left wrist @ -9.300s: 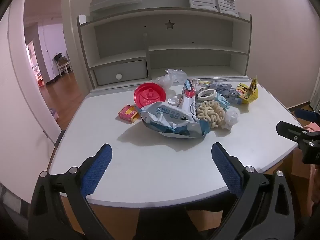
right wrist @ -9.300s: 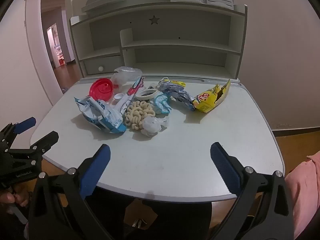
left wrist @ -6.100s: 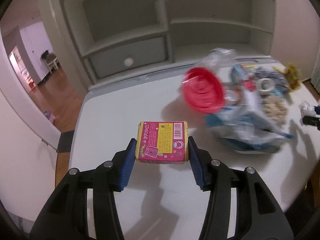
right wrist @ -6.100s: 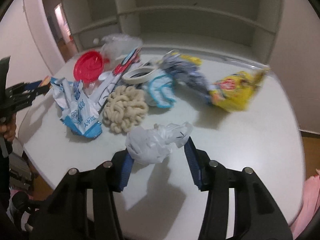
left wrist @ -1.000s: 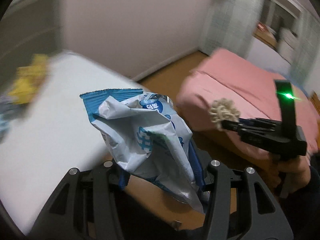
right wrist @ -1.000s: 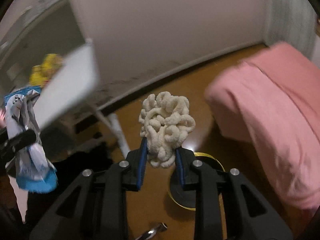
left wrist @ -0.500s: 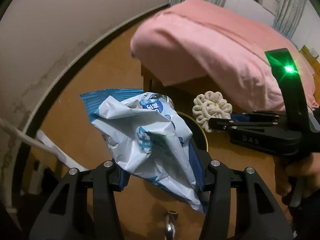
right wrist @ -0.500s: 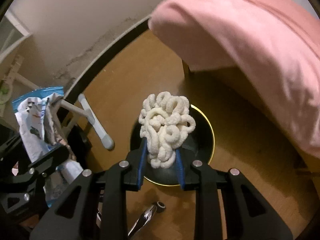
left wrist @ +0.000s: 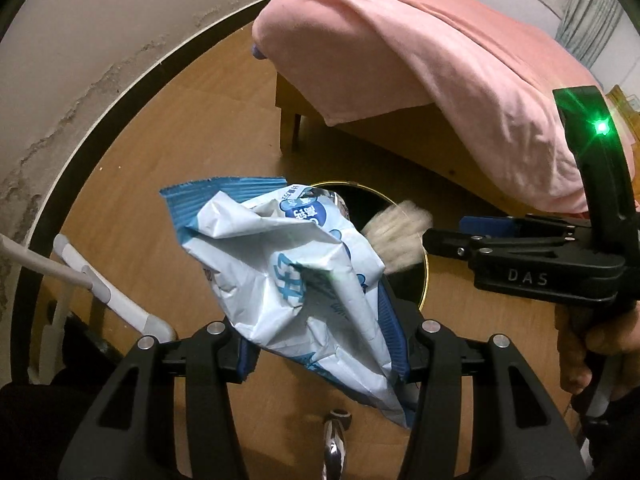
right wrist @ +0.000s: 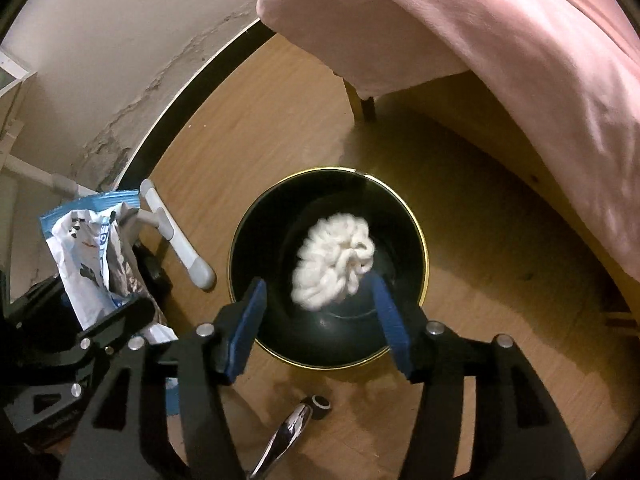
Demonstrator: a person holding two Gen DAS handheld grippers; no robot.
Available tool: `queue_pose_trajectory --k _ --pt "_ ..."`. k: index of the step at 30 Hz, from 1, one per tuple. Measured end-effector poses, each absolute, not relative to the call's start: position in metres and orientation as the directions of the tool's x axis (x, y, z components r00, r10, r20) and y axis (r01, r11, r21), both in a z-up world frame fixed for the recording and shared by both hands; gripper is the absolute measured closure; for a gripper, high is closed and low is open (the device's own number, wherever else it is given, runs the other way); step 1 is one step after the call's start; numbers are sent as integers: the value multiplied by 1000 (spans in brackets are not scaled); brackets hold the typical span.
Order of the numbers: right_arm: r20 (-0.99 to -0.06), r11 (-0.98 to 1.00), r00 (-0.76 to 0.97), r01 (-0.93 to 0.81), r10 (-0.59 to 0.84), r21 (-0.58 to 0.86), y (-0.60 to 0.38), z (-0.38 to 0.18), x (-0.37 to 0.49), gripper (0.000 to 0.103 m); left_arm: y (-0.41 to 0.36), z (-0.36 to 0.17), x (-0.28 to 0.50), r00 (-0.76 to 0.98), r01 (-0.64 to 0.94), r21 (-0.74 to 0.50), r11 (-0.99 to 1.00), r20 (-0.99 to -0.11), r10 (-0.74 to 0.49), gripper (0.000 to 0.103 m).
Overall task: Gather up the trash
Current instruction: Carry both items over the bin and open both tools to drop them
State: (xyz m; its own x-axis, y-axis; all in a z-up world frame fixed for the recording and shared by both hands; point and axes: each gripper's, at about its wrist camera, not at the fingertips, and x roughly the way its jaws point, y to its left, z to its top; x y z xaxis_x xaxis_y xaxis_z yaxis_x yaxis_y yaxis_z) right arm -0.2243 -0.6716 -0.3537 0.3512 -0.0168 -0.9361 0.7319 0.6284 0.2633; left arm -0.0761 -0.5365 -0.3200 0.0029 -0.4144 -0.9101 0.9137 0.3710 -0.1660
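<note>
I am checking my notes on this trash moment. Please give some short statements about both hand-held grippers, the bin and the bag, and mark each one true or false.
1. The left hand-held gripper is shut on the crumpled blue-and-white plastic snack bag. True.
2. The right hand-held gripper clamps the cream knotted rope bundle. False: its jaws are open and the blurred bundle is over the bin.
3. The round black bin with a gold rim stands on the wooden floor. True.
4. The pink blanket lies inside the bin. False: it drapes over the bed.
</note>
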Motion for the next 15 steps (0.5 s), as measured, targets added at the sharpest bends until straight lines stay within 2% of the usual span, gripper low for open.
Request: queue_pose_trajectory --k 4,9,11,13,15 --pt "-934 610 357 743 -11 276 -676 -357 -230 48 -540 -323 -77 -3 915 -166 367 -913 -407 53" --pt "-930 582 366 762 -26 283 -683 -354 -239 40 -554 -325 -81 -31 920 -183 347 -916 -400 52" --pt "-930 573 366 769 -34 281 -686 -352 -241 40 -559 -325 -83 -43 921 -192 340 -915 -402 46" --pt "-929 565 368 776 -44 281 -686 -346 -246 40 -566 -326 -85 -48 923 -191 335 -919 -392 28" --pt "-927 560 371 780 -54 280 -688 -341 -249 40 -571 -325 -87 -45 926 -183 329 -922 -385 23"
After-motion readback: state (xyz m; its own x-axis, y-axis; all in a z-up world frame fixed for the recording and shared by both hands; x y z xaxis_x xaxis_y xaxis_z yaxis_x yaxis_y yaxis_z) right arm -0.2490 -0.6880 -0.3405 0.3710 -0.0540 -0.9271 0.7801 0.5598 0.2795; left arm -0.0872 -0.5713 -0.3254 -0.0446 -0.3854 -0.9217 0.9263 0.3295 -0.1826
